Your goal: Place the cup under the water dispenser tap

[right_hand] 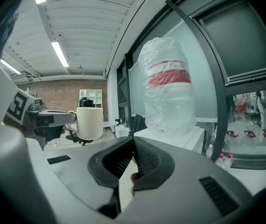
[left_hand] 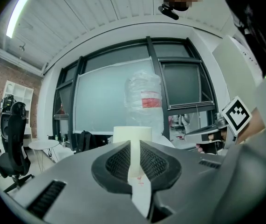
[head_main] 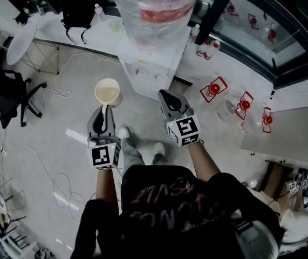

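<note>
Head view: we hold the cup (head_main: 108,92) by its wall, left claw (head_main: 106,111) pinched narrow on the rim so the mouth faces up. It hangs near-left of the water dispenser (head_main: 152,63), not yet under the tap. Right claw (head_main: 166,96) closed, empty, alongside.

Dim interior, heavy fisheye edge distortion
</note>
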### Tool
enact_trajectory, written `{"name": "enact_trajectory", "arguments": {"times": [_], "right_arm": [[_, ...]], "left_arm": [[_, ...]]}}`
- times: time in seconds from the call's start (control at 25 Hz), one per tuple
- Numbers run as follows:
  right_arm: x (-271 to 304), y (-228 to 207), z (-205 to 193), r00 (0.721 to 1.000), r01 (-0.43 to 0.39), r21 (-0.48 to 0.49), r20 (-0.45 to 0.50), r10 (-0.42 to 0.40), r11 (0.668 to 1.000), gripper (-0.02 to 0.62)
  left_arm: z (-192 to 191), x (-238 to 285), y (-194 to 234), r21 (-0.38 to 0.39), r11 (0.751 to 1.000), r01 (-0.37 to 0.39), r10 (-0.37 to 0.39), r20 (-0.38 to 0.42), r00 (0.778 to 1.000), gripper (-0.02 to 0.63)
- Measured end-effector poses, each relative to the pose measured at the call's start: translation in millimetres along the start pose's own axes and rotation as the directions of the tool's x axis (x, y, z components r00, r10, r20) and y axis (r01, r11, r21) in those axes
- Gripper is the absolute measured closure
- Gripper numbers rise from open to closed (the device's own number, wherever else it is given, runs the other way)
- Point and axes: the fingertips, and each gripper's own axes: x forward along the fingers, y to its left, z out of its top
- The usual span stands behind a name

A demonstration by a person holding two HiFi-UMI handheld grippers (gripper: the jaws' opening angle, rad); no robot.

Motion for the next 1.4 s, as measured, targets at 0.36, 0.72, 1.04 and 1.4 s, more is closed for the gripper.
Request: {"name": "enact_trajectory", "arguments": {"times": [0.36,0.72,1.04,1.4], "right_arm": [[47.4,-1.2,-21.6,0.997,0.065,0.02,-0.046,-0.064,0.998,0.581],[80.8,-6.7,-68.2,0.988,0.121,0.044,-0.106,-0.116,0.992,0.581],[95.3,-6.3,-128.7,0.975,0.158,0.077,-0.168,-0.143,0.984,0.581],[112.5,-9.1,-192.2,0.966,0.188,0.115,-0.2,-0.163,0.975,0.581]], "left_arm": [[-38.8,49.3,28.4,-0.059,0.996,0.066,-0.068,-0.021,0.997,0.56],[-97.2,94.3,33.8,-0.081,0.984,0.156,-0.16,-0.052,0.986,0.56],[-159.8,117.2,31.4,-0.124,0.973,0.197,-0.209,-0.088,0.974,0.56],[-231.5,134.1,22.4,-0.139,0.962,0.234,-0.251,-0.116,0.961,0.56]]}}
